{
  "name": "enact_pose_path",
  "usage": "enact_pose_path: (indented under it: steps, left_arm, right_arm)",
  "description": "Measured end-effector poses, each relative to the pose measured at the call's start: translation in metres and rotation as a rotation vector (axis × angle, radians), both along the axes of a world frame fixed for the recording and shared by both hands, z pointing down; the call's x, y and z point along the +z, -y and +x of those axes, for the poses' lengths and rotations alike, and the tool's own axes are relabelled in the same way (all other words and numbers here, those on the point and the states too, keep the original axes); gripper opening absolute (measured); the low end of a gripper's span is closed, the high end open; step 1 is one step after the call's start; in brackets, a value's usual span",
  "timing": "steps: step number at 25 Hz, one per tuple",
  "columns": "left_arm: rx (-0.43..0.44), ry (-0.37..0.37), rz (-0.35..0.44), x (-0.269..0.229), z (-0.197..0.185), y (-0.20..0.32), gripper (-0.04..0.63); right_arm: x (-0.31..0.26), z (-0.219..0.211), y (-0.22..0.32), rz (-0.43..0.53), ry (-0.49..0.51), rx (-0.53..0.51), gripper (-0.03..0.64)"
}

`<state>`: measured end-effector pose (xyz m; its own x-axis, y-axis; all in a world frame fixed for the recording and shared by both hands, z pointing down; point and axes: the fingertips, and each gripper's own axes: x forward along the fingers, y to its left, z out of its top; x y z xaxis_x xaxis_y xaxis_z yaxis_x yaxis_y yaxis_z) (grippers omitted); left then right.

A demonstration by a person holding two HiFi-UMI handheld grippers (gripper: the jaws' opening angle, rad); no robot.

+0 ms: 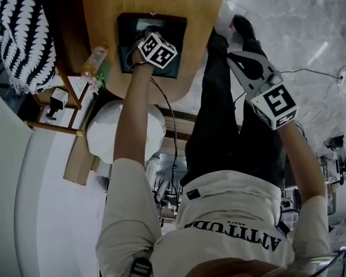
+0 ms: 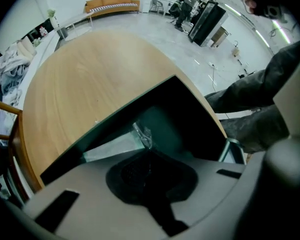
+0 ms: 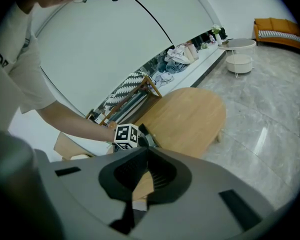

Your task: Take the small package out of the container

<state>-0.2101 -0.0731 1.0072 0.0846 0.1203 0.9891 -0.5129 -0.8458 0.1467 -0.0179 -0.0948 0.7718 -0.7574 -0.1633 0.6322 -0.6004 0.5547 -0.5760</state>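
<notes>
Fingers (image 2: 132, 172): on the left gripper (image 2: 149, 152) they stood closed, tips together on the crinkled end of the package (image 2: 114, 148). That end looked pinched and slightly raised.
Package: it lay inside the container (image 2: 165, 116). Its pale body rested on the bottom and ran from the tips toward one wall.
Container: dark and open-topped, it sat on the table (image 2: 90, 74) near the rounded edge.
Left gripper pose: it pointed straight down into the container, with the person's arm reaching over the table edge.
Right gripper (image 3: 147, 149): it was held off the table, well apart from the container. Its fingers were together on nothing and it aimed toward the left gripper.
Step in hand: by my judgement the grasp was made and the lift was not yet begun, since most of the package was on the bottom.
Doing it well: only a thin film edge seemed to be held, so the pinch needed to stay firm. A slow, straight upward pull would suit best, keeping the package clear of the walls until it hung above the rim.
Watch for: the film might slip from the tips, or the container might ride up with the package. If it did, the right gripper was free to steady the rim.
</notes>
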Motion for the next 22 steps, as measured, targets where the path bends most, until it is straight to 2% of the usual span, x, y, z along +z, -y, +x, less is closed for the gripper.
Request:
enact_pose_path:
  steps: [4,8,14,22]
  left_arm:
    - [-0.080,-0.029,0.008,-0.018,-0.003,-0.002,0.021]
    - [-0.163,-0.067,0.055,-0.046,-0.005,0.002,0.021]
    - [-0.296,-0.125,0.143,-0.104,-0.005,0.017,0.021]
    - [-0.415,-0.192,0.215,-0.188,-0.011,0.022,0.021]
  right_arm:
    - [-0.011,-0.002,0.004,0.021,-0.007,-0.021,0.021]
    - [-0.029,-0.008,0.010,0.054,-0.011,-0.049,0.021]
    - [-0.070,-0.021,0.019,0.115,-0.011,-0.110,0.021]
    - [-0.132,-0.043,0.021,0.190,-0.017,-0.182,0.021]
